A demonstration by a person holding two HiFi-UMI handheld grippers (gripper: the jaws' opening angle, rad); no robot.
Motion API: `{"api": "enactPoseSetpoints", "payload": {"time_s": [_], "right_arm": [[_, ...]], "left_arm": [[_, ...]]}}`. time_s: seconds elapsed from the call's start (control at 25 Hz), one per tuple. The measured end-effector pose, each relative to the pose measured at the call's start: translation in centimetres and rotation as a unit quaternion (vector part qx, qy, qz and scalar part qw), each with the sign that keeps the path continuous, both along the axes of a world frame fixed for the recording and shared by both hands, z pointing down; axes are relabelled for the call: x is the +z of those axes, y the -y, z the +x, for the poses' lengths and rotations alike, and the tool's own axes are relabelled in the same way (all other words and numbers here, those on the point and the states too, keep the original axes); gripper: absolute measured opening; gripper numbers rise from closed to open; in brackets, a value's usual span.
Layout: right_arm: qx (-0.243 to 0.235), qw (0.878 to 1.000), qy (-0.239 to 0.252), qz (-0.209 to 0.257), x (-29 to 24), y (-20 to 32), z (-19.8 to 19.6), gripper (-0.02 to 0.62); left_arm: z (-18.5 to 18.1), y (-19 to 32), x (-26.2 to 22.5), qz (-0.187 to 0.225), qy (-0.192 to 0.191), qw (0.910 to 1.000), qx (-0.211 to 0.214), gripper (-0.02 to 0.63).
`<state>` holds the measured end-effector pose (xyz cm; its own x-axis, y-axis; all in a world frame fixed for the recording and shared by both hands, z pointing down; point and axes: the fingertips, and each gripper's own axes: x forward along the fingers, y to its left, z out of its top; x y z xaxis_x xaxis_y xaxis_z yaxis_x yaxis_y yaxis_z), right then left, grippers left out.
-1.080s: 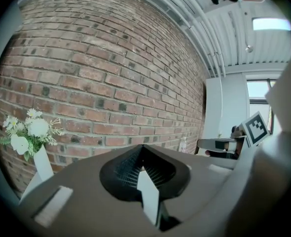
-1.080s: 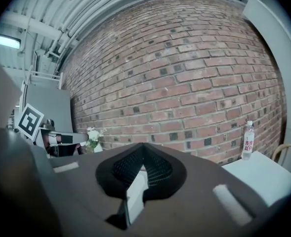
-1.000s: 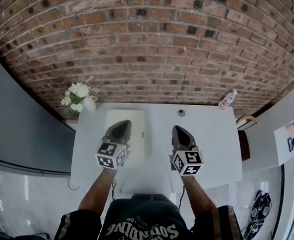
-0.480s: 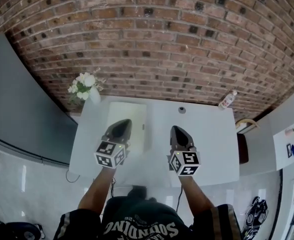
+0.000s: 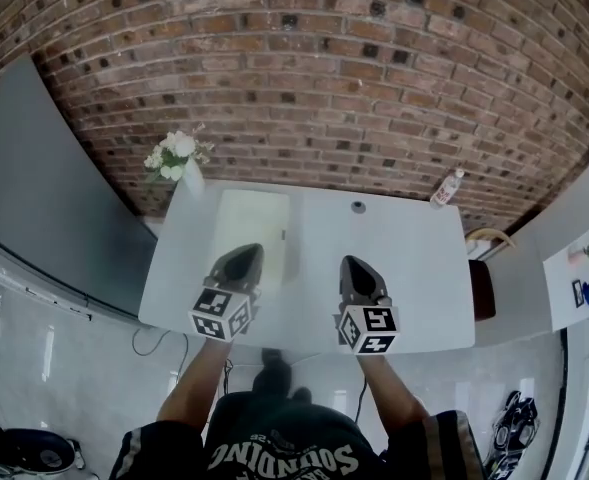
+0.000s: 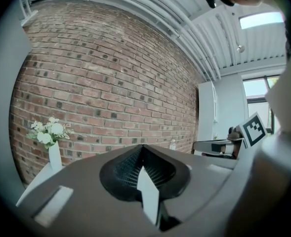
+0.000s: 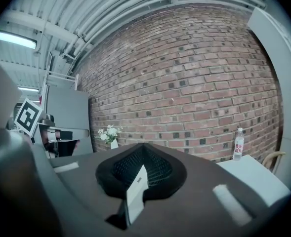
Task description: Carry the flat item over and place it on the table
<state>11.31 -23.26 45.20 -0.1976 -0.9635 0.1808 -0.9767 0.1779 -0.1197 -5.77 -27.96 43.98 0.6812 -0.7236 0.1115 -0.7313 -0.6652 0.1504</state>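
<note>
Nearest, at the bottom of the head view, the person (image 5: 274, 446) holds the left gripper (image 5: 240, 260) and right gripper (image 5: 358, 268) side by side over the near part of the white table (image 5: 419, 278). Each gripper's jaws are pressed together on an edge of the thin white flat item (image 7: 135, 197). Farther up the frame a pale rectangular pad (image 5: 254, 223) lies on the table. A vase of white flowers (image 5: 177, 152) stands upper left and a bottle (image 5: 447, 187) upper right, with the brick wall (image 5: 294, 68) behind them

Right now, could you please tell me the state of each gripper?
Left gripper: closed on the flat white sheet.
Right gripper: closed on the same sheet.
</note>
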Motion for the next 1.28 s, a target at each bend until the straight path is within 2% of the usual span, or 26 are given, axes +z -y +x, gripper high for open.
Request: {"api": "enactPoseSetpoints", "payload": {"time_s": [0.44,1.12,1.28], "right_arm": [[-0.012,1.0,-0.009,0.01,-0.5,-4.8,-1.0,-0.002],[-0.021,1.0,-0.007,0.02,-1.6,-5.8,-1.2,-0.002],[-0.023,1.0,-0.004,0.021,-1.6,-5.7,-1.6,-0.002]], "left_arm": [[-0.6,-5.3,0.0,0.003,0.0,1.0,-0.003,0.011],[-0.7,-6.4,-0.6,0.008,-0.005,0.9999,-0.012,0.011],[-0.9,-6.4,-0.8,0.011,0.004,0.9998,-0.013,0.011]]}}
